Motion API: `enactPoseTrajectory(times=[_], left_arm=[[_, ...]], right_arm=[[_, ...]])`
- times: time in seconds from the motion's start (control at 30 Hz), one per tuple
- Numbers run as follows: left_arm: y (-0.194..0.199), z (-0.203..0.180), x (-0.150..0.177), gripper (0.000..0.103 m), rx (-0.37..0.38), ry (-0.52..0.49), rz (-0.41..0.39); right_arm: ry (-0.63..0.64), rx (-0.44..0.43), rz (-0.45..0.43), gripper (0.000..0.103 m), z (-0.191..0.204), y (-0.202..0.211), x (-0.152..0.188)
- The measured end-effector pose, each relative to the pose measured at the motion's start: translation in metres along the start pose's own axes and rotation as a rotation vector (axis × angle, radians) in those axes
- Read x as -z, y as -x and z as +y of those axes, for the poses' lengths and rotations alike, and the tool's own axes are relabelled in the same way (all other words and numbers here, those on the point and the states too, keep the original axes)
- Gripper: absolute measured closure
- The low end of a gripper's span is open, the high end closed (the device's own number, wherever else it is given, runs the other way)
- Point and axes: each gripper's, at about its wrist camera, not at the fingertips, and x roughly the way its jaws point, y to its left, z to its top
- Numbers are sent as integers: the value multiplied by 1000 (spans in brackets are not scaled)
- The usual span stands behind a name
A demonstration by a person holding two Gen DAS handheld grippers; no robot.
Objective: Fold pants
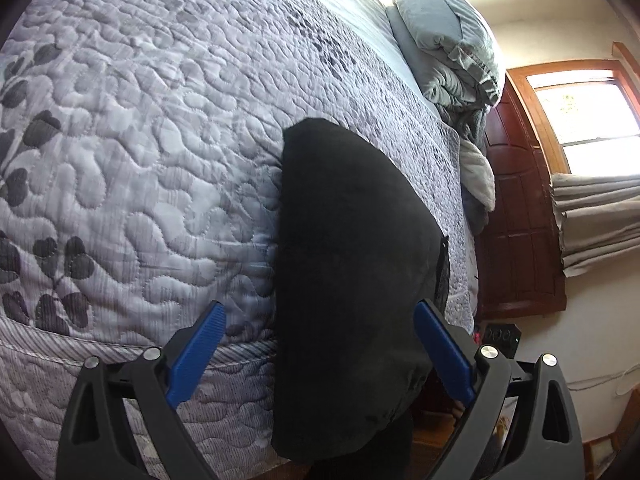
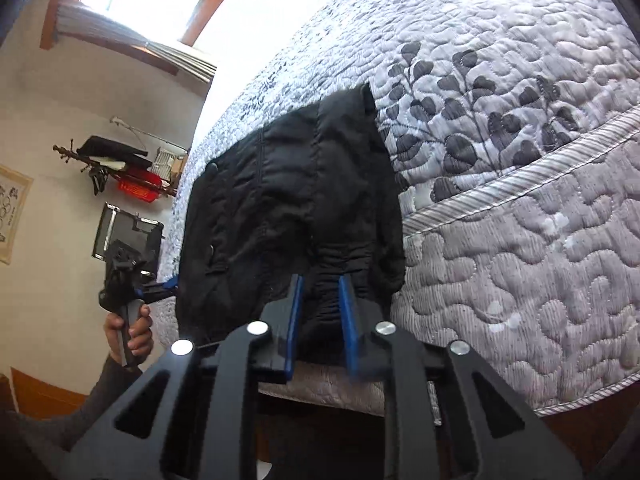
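The black pants (image 2: 292,200) lay folded into a compact stack on the quilted bedspread (image 2: 500,92), at the edge of the bed, with their lower portion draped over that edge. In the right wrist view, the gathered elastic waistband (image 2: 340,256) sat at the near end of the pants, at the bed's edge, and a leaf print on the bedspread lay just beside the pants on the picture's right. The right hand-held gripper (image 2: 320,320) stood at the near end of the pants with its blue pads (image 2: 294,320) spread apart; the waistband showed in the gap between them, but the pads did not press on the fabric. The left hand-held gripper (image 1: 316,340) was also spread wide, its blue pads (image 1: 196,352) standing to either side of the hanging portion of the pants and clear of the cloth. In the right wrist view, the person's left hand (image 2: 130,332) gripped the handle of that tool at the picture's left side of the pants, beside the bed's edge. A rumpled grey comforter (image 1: 452,48) was piled at the far end of the bed, well apart from the pants. A wood-framed window (image 1: 588,112) stood in the wall beyond the comforter.
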Motion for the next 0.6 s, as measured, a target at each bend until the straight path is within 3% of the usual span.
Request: enactPoseTrajectory(times=[0.03, 0.07, 0.2, 0.27, 0.4, 0.6], left_arm=[[-2, -2, -2, 7, 19, -9, 30], [-4, -3, -5, 6, 33, -16, 53], [-21, 0, -22, 4, 98, 6, 157], [-32, 5, -27, 4, 90, 18, 197], [-46, 11, -31, 4, 123, 34, 236], [-63, 25, -31, 4, 157, 82, 254]], right_arm=[[-12, 14, 8, 14, -2, 7, -5], [-27, 29, 32, 2, -7, 12, -10], [-127, -15, 178, 2, -32, 6, -38], [-161, -52, 227, 2, -42, -2, -50], [-174, -111, 278, 2, -51, -21, -69], [-167, -163, 335, 2, -47, -57, -69]])
